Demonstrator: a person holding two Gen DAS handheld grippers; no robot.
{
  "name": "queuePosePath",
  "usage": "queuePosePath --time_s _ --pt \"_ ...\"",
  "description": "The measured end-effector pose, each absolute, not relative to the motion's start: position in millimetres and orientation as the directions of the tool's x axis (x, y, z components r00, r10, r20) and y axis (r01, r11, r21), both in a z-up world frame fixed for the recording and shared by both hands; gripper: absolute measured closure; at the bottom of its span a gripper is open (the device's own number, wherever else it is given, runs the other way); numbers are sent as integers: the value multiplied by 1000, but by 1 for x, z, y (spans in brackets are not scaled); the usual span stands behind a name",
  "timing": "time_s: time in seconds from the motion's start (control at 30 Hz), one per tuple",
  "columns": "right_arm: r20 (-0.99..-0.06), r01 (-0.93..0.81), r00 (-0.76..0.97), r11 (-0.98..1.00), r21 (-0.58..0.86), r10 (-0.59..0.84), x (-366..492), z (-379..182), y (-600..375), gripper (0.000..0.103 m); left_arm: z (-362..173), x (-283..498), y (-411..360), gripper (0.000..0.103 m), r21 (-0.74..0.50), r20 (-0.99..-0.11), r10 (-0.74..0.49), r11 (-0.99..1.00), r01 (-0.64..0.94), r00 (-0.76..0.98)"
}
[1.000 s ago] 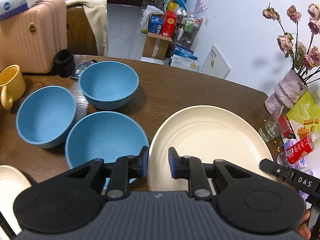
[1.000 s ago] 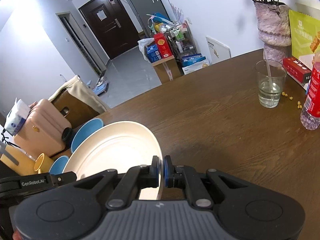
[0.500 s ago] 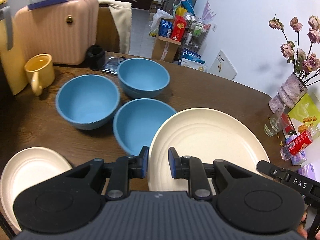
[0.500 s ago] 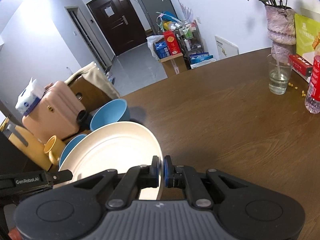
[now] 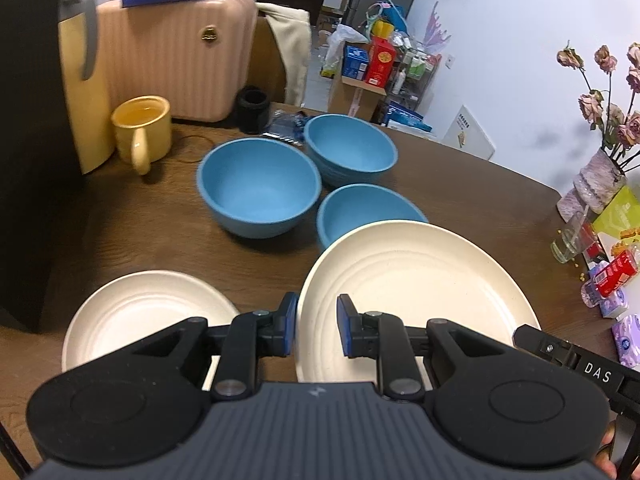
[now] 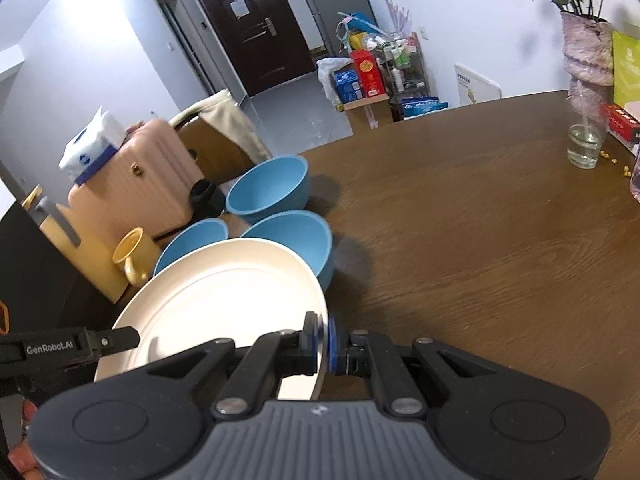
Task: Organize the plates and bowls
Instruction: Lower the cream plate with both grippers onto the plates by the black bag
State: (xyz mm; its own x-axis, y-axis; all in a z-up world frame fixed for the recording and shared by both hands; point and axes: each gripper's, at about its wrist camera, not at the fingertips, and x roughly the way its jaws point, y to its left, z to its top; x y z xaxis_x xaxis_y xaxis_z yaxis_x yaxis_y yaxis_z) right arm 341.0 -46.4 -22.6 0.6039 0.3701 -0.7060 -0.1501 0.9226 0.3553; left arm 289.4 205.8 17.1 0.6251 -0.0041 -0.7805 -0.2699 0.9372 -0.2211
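- Right gripper (image 6: 323, 343) pinches the big cream plate (image 6: 224, 300) by its rim, raised above the table (image 6: 480, 248); a thin edge hold could slip
- Left gripper (image 5: 316, 326), fingers narrowly parted and empty, near the small plate (image 5: 136, 312); the big plate could clip the nearest blue bowl (image 5: 360, 212)

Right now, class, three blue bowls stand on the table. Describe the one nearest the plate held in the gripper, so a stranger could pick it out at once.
Find the pink suitcase at the table's far edge, then the three blue bowls in front of it. The nearest bowl is the one partly hidden behind the rim of the cream plate gripped by the right gripper. The other two bowls show their whole rims.
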Motion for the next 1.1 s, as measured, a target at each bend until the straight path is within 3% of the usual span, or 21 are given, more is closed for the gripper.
queuePosePath --time_s 1.1 --pt "-758 -293 511 911 290 406 305 -44 104 97 -22 218 336 82 -231 -815 62 877 -421 576"
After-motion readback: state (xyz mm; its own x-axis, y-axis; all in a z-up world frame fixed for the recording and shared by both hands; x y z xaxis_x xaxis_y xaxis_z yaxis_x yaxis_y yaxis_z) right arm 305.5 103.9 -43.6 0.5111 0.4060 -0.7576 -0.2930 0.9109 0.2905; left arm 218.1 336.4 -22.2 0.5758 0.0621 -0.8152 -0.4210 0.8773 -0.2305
